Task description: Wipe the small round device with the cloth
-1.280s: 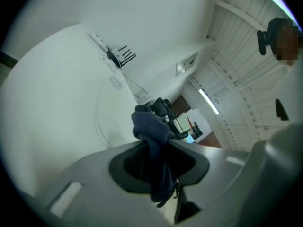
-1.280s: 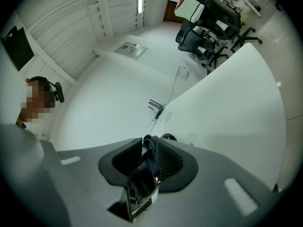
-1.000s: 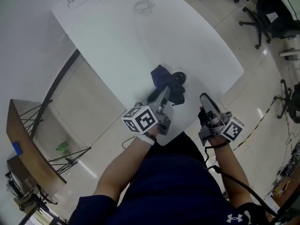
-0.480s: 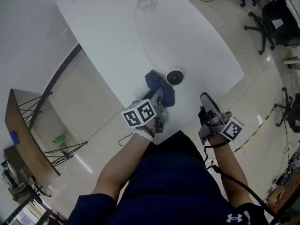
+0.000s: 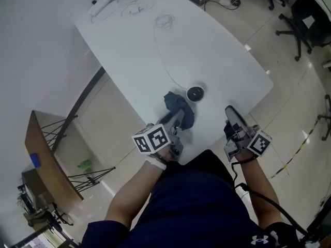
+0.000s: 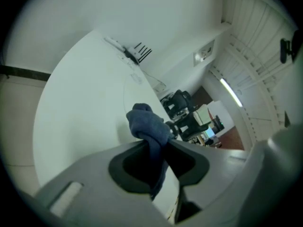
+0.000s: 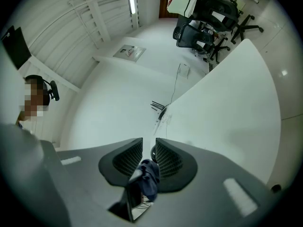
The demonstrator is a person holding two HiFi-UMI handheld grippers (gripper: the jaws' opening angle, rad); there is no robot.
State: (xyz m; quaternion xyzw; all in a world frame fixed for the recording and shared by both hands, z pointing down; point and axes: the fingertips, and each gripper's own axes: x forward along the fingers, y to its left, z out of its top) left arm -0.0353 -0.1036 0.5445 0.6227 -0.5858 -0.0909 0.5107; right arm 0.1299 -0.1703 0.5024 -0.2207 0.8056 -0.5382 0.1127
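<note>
Since the earlier frame I've dragged the blue cloth (image 5: 179, 109) off the small round device (image 5: 195, 93). It was bunched over it, and now it sits just beside it on my side, with the black top uncovered. I read that as the back end of a wipe stroke, with the next pass still to come.

The left tool (image 5: 176, 119) is clamped on the cloth. Its jaws are nearly together with a fold pinched between them, and the rest bulges out past the tips. I'm gripping it that way so the loose wad does the wiping rather than the hard tips. The tool is tilted down so the wad reaches the counter (image 5: 217, 50).

The device sits near the counter's near edge, upright, and its thin cable (image 5: 161, 56) runs off to the far end. It's light, so a wipe could probably shove it.

The right tool (image 5: 229, 112) hangs off the counter's edge, apart from the device and aimed across at it. Its jaws have just been closing a little. A narrow gap is left with nothing gripped in it, and the device and cloth only show through it from beyond. It looks parked there, ready to steady the device if it slides.
</note>
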